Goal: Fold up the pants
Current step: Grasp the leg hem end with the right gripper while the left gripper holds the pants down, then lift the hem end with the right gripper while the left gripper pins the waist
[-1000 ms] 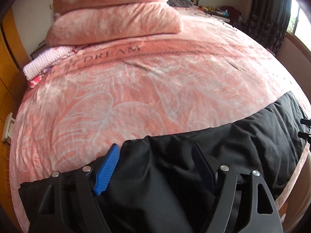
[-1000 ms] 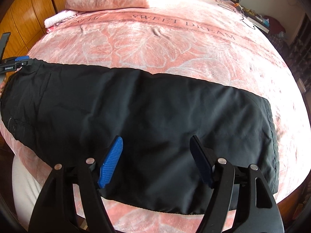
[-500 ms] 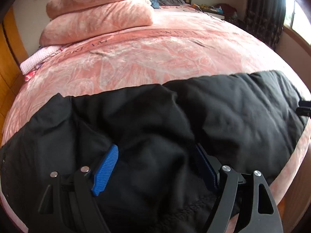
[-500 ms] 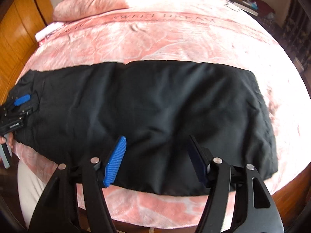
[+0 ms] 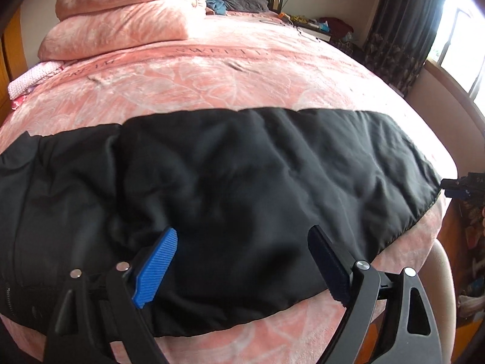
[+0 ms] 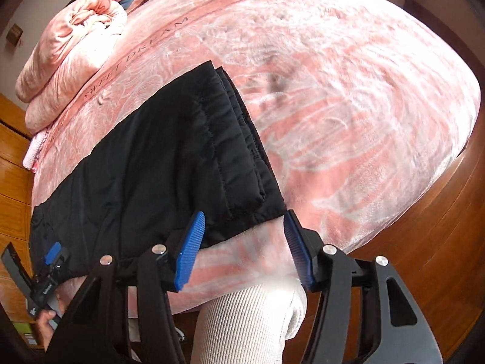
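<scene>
Black pants (image 5: 248, 182) lie flat across the near edge of the pink bed, legs folded one on the other; in the right wrist view (image 6: 169, 157) the stacked hems show at the near corner. My left gripper (image 5: 242, 261) is open and empty, hovering over the pants' near edge toward the waist end. My right gripper (image 6: 242, 242) is open and empty, just off the bed edge at the hem corner, not touching cloth. The left gripper also shows in the right wrist view (image 6: 50, 261) at the waist end.
Pink blanket covers the bed (image 5: 242, 72). Folded pink quilts (image 5: 127, 21) lie at the head end. Wooden wardrobe (image 6: 12, 163) on the left, wooden floor (image 6: 439, 227) on the right. The person's leg in white trousers (image 6: 251, 324) stands below the right gripper.
Both grippers pulled back toward the near bed edge. The right one swung right to the hem corner and tilted. The pants now lie flatter and further onto the bed.
</scene>
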